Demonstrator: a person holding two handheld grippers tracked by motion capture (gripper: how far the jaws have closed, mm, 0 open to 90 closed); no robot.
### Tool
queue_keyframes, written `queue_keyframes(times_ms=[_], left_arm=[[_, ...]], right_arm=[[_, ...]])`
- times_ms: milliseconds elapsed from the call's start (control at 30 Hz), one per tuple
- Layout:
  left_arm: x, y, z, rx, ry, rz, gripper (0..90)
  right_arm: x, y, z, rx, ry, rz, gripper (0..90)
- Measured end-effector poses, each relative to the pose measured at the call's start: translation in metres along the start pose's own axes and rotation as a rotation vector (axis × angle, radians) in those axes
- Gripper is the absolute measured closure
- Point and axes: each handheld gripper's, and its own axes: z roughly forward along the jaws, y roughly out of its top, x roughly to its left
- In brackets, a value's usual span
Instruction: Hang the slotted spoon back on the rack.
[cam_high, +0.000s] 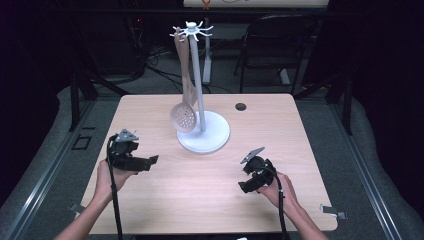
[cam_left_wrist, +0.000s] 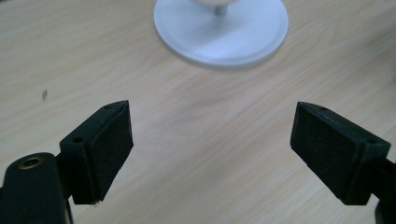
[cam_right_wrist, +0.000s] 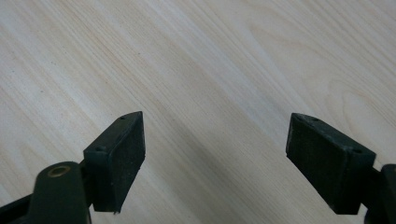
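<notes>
Left gripper (cam_high: 152, 160) held wide open and empty, near left of the white stand (cam_high: 203, 132), slotted spoon (cam_high: 184, 118) hung on it, right gripper (cam_high: 246, 187) likewise open, empty, over the bare bench (cam_high: 280, 130).

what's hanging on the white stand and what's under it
A beige slotted spoon hangs from a hook at the top of the white stand, with a second beige utensil partly covered behind it. The round base sits on the wooden table; the tabletop beneath it is hidden.
</notes>
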Motion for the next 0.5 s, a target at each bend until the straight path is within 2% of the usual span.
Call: queue_keyframes(times_ms=[233,400,467,500], left_arm=[[0.002,-0.030,0.013,0.044,-0.007,-0.059,11.1],[0.004,-0.043,0.021,0.066,-0.010,-0.092,9.5],[0.003,-0.048,0.025,0.081,0.000,-0.086,9.2],[0.003,-0.049,0.026,0.088,-0.010,-0.087,9.0]], right_arm=[[0.000,0.000,0.001,0.001,-0.003,-0.001,19.6],[0.000,0.000,0.002,0.005,-0.002,0.001,19.6],[0.000,0.000,0.001,0.012,-0.004,0.002,19.5],[0.000,0.000,0.002,0.013,-0.005,0.001,19.5]])
